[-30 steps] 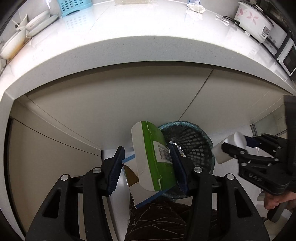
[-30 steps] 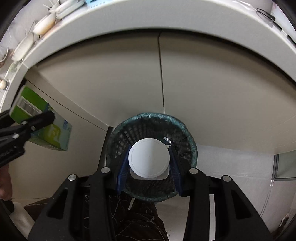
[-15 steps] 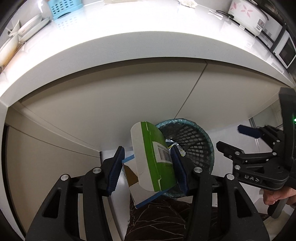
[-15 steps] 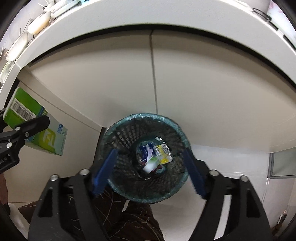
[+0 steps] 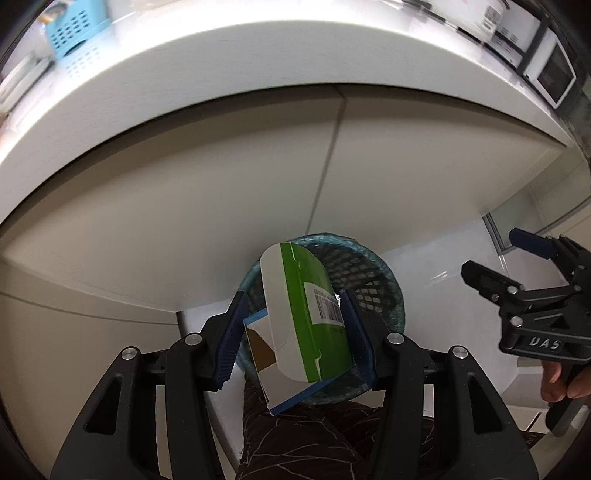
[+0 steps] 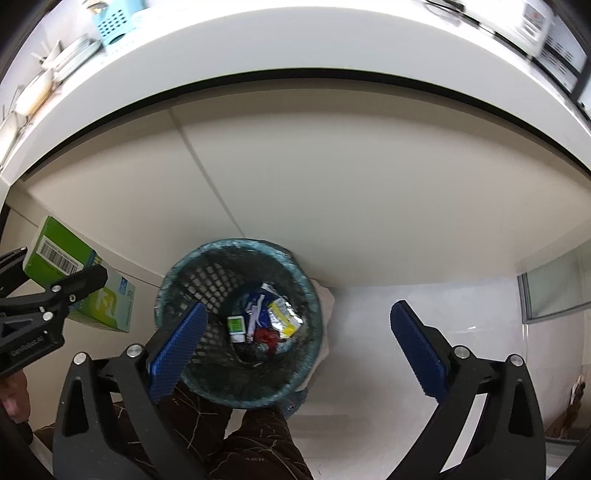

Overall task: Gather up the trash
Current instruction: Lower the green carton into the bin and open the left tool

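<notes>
A green and white carton (image 5: 303, 325) sits clamped between the blue pads of my left gripper (image 5: 293, 295), tilted above the near rim of a dark mesh bin (image 5: 365, 269) lined with a bluish bag. My right gripper (image 6: 297, 308) hangs above the bin (image 6: 207, 273), its jaws opening wide with nothing between them. Wrappers and a small white and green container (image 6: 236, 326) lie at the bin's bottom. The carton (image 6: 62, 251) and the left gripper (image 6: 55, 266) show at the left edge of the right wrist view, and the right gripper (image 5: 493, 251) at the right of the left wrist view.
Beige cabinet doors (image 6: 332, 177) rise just behind the bin under a white countertop (image 5: 258, 66). A blue basket (image 5: 77, 26) and a microwave (image 5: 554, 74) stand on it. The person's brown patterned trouser leg (image 6: 255, 435) is below the bin. White floor (image 6: 369, 325) lies to the right.
My right gripper let go of a round white thing over the bin and spread wide, then drifted right. My left gripper carried the carton closer over the bin.
</notes>
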`<state>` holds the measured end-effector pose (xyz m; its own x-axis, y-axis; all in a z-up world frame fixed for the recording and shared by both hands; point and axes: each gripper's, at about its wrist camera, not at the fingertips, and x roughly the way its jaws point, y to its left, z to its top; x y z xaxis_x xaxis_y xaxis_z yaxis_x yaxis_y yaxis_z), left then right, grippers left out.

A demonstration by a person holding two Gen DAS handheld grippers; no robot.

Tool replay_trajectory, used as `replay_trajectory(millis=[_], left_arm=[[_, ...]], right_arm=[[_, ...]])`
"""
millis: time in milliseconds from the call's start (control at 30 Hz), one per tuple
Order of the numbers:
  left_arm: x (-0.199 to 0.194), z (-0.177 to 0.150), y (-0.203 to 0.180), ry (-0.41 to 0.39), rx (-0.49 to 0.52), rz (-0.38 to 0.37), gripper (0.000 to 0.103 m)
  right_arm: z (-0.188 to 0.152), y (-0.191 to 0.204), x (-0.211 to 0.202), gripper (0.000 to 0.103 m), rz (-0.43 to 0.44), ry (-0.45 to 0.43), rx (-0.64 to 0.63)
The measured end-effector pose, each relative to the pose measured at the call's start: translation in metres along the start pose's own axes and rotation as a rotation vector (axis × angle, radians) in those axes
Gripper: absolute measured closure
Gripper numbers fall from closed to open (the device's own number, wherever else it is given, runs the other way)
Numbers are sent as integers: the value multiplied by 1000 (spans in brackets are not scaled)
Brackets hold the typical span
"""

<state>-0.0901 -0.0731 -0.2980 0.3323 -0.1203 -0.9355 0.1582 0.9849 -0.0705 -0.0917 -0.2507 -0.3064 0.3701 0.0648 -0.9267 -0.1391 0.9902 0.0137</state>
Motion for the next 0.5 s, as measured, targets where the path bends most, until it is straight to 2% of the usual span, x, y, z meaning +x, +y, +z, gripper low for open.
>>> replay_trajectory(millis=[233,500], left_arm=[[11,-2,-20,9,60,2,52],[14,-1,-31,23,77,-10,49]], right_arm=[[-1,-28,-3,8,-11,10,41],[-3,-33,-5,8,-4,10,44]])
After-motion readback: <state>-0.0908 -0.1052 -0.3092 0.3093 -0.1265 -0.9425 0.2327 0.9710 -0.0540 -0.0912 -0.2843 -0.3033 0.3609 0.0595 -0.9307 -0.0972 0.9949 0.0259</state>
